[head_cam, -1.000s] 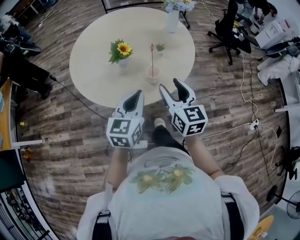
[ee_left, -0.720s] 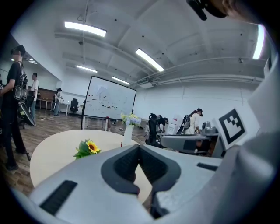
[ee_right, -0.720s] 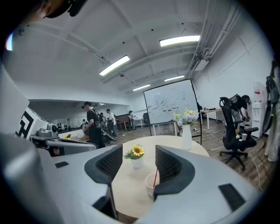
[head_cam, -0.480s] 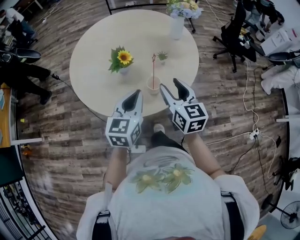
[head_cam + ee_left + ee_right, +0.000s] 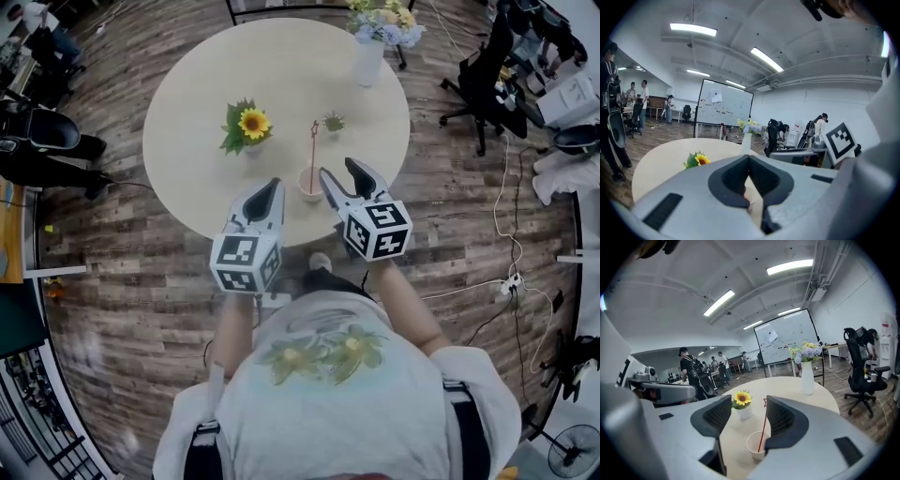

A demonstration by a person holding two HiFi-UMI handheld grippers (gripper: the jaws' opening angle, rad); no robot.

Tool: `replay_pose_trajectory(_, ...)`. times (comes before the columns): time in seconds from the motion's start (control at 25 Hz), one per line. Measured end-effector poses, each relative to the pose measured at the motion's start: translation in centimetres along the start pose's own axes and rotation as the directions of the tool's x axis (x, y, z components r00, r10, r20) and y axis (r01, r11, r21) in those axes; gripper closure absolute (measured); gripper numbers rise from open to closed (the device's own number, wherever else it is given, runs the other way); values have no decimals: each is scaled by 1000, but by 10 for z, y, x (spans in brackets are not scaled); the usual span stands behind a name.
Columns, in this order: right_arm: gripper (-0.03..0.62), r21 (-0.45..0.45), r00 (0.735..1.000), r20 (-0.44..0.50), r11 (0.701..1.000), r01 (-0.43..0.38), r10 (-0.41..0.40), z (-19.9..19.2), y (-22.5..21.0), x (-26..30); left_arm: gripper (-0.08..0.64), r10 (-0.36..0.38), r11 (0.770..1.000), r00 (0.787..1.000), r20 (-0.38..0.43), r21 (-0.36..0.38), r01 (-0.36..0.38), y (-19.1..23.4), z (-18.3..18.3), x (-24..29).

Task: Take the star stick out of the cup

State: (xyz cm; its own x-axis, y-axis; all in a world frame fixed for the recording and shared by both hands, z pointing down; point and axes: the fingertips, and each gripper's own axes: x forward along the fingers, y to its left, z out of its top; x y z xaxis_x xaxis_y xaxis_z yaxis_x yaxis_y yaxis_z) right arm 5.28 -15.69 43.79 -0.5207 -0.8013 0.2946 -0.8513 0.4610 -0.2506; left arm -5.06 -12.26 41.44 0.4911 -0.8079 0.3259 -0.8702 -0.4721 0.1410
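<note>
A pale paper cup stands near the front edge of the round table, with a thin red star stick upright in it. In the right gripper view the cup and stick sit just ahead, between the jaws and nearer the right one. My right gripper is open, just right of the cup and not touching it. My left gripper is shut on nothing, left of the cup over the table's edge.
A small potted sunflower and a tiny green plant stand behind the cup. A tall white vase of flowers is at the far side. Office chairs, floor cables and people surround the table.
The table and cup have come closer in the head view. Both grippers now reach over the table's front edge, the right one beside the cup. Jaw states are unchanged.
</note>
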Motion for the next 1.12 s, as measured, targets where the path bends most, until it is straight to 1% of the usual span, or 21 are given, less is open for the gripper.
replay_pose_trajectory(0.36, 365, 24, 997, -66, 999, -48, 50, -10, -22, 40, 558, 48, 998, 999, -19, -28, -49, 18, -2, 27)
replay_pose_trajectory(0.64, 365, 39, 987, -125, 995, -97, 101, -20, -33, 67, 557, 86, 994, 996, -35, -59, -88, 28, -9, 42)
replay_pose_trajectory(0.92, 365, 49, 979, -164, 992, -117, 123, -29, -45, 95, 557, 107, 991, 993, -53, -77, -111, 32, -13, 54)
replay_pose_trajectory(1.12, 365, 72, 967, -209, 989, -131, 143, -42, -52, 119, 557, 114, 990, 992, -63, -78, -118, 33, -15, 61)
